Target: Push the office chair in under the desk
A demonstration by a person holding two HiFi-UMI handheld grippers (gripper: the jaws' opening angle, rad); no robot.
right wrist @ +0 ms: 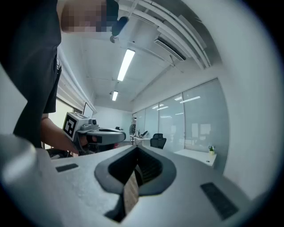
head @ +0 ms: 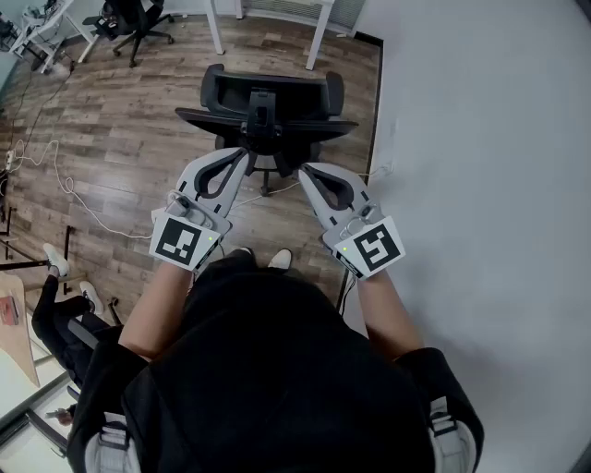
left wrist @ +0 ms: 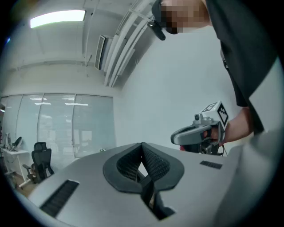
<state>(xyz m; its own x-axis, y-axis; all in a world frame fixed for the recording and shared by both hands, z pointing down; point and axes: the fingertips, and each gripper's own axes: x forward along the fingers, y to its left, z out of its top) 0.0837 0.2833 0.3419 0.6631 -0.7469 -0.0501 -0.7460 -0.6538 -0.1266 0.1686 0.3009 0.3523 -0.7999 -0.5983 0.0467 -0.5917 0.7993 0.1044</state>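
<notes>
A black office chair (head: pixel 266 111) stands on the wood floor straight ahead, its backrest toward me and its seat toward two white desk legs (head: pixel 319 32) at the top edge. My left gripper (head: pixel 242 152) is shut and empty, its tips just short of the backrest's left side. My right gripper (head: pixel 305 169) is also shut and empty, a little nearer me by the right side. Whether either touches the chair is unclear. In the left gripper view the shut gripper (left wrist: pixel 143 159) points up at wall and ceiling; the right gripper (right wrist: pixel 135 166) does likewise. The chair shows in neither gripper view.
A white wall (head: pixel 480 139) runs close along the right. White cables (head: pixel 74 194) trail over the floor at left. A second black chair (head: pixel 134 23) stands far left at the back. Another person's legs and white shoes (head: pixel 55 263) are at the left edge.
</notes>
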